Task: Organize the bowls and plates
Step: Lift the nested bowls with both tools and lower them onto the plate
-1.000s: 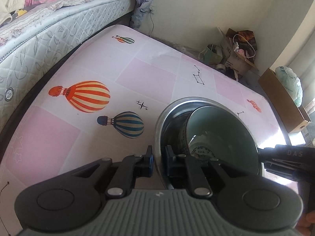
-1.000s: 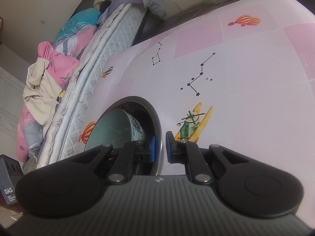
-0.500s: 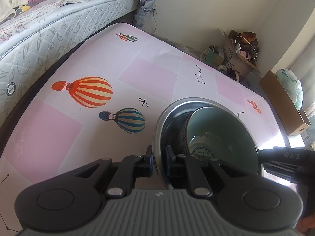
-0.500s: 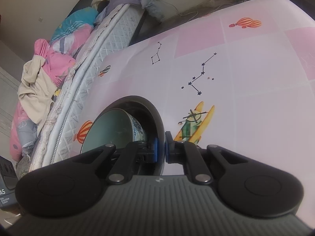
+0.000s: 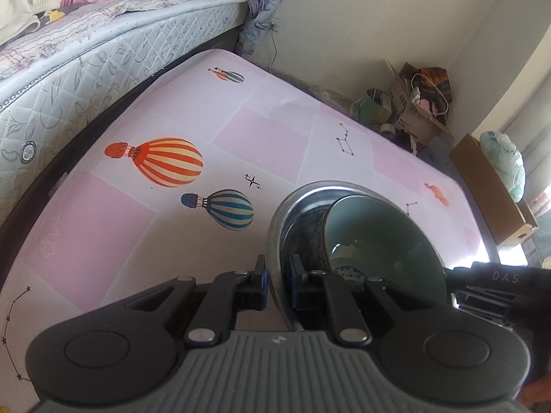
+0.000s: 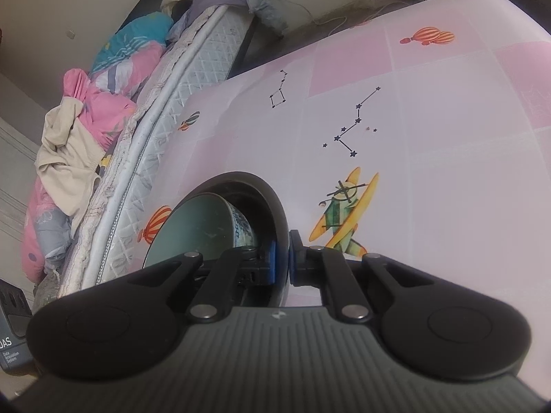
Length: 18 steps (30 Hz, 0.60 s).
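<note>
A steel bowl (image 5: 292, 206) holds a pale green ceramic bowl (image 5: 382, 241) with a blue pattern outside. My left gripper (image 5: 277, 280) is shut on the steel bowl's near rim, one finger outside and one inside. My right gripper (image 6: 282, 263) is shut on the opposite rim of the same steel bowl (image 6: 272, 199), and the green bowl (image 6: 193, 230) shows inside it. The bowls are held above the pink table (image 5: 261, 137). The right gripper's body shows at the right edge of the left wrist view.
A mattress (image 5: 86, 55) with piled bedding (image 6: 79, 110) runs along the table's far side. Cardboard boxes (image 5: 489, 179) and bags stand on the floor beyond the table's far corner. A grey device (image 6: 10, 344) sits at the lower left of the right wrist view.
Both grippers keep their grip on the steel bowl. The view of the table has shifted slightly, so the bowls have moved a little with both hands.
</note>
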Each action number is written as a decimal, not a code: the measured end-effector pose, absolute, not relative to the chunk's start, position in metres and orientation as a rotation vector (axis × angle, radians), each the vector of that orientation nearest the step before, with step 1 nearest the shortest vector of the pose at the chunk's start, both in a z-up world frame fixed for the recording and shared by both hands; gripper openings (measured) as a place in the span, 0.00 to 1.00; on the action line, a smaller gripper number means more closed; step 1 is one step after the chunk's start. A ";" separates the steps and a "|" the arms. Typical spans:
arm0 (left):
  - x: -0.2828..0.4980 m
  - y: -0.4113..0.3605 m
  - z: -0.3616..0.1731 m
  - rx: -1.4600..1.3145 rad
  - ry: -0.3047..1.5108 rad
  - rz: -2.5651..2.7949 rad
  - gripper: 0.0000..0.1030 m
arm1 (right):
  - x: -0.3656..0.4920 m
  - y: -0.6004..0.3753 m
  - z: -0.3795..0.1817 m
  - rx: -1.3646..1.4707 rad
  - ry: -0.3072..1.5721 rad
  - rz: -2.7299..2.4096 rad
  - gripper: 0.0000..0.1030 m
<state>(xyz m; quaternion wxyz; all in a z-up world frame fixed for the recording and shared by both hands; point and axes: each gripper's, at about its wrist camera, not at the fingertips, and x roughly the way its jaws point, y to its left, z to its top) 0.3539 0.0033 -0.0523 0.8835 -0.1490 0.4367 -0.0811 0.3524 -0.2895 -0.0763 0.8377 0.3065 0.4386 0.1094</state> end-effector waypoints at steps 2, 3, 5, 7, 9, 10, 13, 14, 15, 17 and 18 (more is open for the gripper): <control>0.350 0.003 -0.048 -0.304 0.897 -0.171 0.12 | 0.349 -0.290 -0.074 0.654 0.925 0.236 0.06; 0.348 0.002 -0.047 -0.302 0.894 -0.172 0.12 | 0.348 -0.290 -0.071 0.655 0.921 0.238 0.06; 0.345 0.001 -0.043 -0.304 0.890 -0.175 0.12 | 0.346 -0.292 -0.068 0.658 0.914 0.240 0.06; 0.342 0.000 -0.041 -0.308 0.886 -0.177 0.12 | 0.343 -0.293 -0.065 0.659 0.909 0.241 0.06; 0.339 0.000 -0.039 -0.313 0.884 -0.180 0.12 | 0.339 -0.294 -0.061 0.659 0.906 0.241 0.06; 0.337 -0.001 -0.037 -0.316 0.884 -0.181 0.12 | 0.337 -0.294 -0.060 0.660 0.906 0.241 0.06; 0.331 -0.001 -0.032 -0.321 0.876 -0.188 0.12 | 0.330 -0.297 -0.056 0.659 0.903 0.238 0.06; 0.328 -0.002 -0.030 -0.325 0.872 -0.189 0.12 | 0.327 -0.297 -0.054 0.661 0.900 0.237 0.06; 0.326 -0.001 -0.028 -0.330 0.868 -0.191 0.12 | 0.325 -0.299 -0.052 0.664 0.898 0.237 0.06; 0.320 -0.001 -0.024 -0.335 0.861 -0.194 0.12 | 0.319 -0.301 -0.048 0.669 0.893 0.238 0.06; 0.317 -0.001 -0.021 -0.338 0.857 -0.194 0.12 | 0.316 -0.301 -0.046 0.671 0.891 0.239 0.06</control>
